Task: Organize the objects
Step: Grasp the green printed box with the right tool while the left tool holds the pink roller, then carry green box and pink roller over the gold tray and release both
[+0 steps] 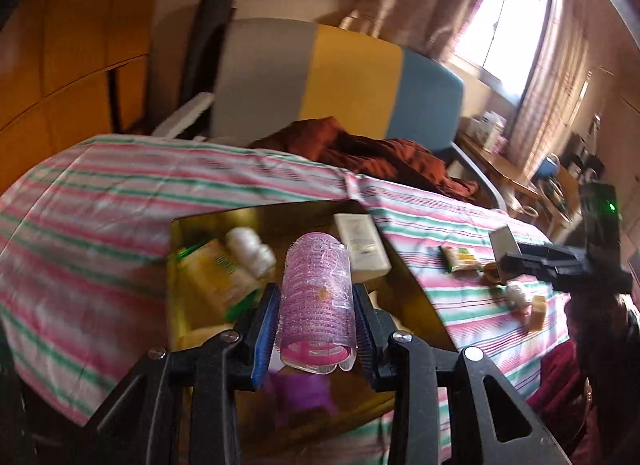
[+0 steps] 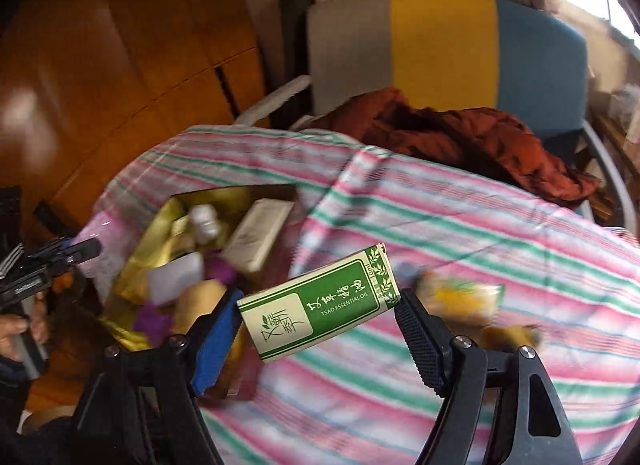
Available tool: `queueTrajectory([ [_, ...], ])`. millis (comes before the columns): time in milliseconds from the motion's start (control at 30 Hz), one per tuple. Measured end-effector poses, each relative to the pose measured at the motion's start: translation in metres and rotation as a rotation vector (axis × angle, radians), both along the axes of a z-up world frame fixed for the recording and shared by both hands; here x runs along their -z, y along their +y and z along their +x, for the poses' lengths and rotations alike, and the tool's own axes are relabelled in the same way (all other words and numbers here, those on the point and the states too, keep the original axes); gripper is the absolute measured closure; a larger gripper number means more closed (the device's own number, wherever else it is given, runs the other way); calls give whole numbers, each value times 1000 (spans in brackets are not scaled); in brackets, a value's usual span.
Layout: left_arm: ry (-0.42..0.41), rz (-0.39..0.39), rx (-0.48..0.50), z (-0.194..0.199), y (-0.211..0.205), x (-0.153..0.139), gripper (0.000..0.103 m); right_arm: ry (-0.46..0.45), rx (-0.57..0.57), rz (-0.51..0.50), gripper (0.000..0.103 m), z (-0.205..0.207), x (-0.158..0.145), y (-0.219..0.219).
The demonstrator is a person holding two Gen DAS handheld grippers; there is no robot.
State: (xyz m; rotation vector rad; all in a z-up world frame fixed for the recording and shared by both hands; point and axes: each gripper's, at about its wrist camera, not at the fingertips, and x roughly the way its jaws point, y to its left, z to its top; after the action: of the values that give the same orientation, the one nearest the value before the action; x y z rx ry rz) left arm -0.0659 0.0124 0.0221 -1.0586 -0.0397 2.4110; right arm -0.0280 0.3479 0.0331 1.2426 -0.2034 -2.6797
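Note:
My left gripper (image 1: 316,313) is shut on a pink hair roller (image 1: 317,301) and holds it above a gold box (image 1: 416,297) on the striped cloth. The box holds a white carton (image 1: 362,247), a yellow-green packet (image 1: 218,277), a white bottle (image 1: 250,249) and a purple item (image 1: 298,389). My right gripper (image 2: 320,317) is shut on a green and cream essential oil box (image 2: 320,305), held tilted above the cloth just right of the gold box (image 2: 152,233). The right gripper also shows in the left wrist view (image 1: 560,265).
A striped pink, green and white cloth (image 2: 460,233) covers the table. Small items lie on it at the right: a packet (image 1: 460,259), a white ball (image 1: 516,291), a tan block (image 1: 538,311). A rust cloth (image 1: 372,153) and a grey-yellow-blue chair (image 1: 340,77) are behind.

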Motion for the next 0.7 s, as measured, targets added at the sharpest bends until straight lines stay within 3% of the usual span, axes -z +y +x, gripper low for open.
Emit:
queueTrajectory([
  [167,-28,23,-56,10,-33,18,68,-27,-49,-43,25,8,18,-61],
  [400,-65,71,-79,19,-55,36,68,-40,-86,-32,25,-18,22,-114],
  [700,-83,115,-67,22,-68,42,68,-50,-104,-2,25,-49,20,-147],
])
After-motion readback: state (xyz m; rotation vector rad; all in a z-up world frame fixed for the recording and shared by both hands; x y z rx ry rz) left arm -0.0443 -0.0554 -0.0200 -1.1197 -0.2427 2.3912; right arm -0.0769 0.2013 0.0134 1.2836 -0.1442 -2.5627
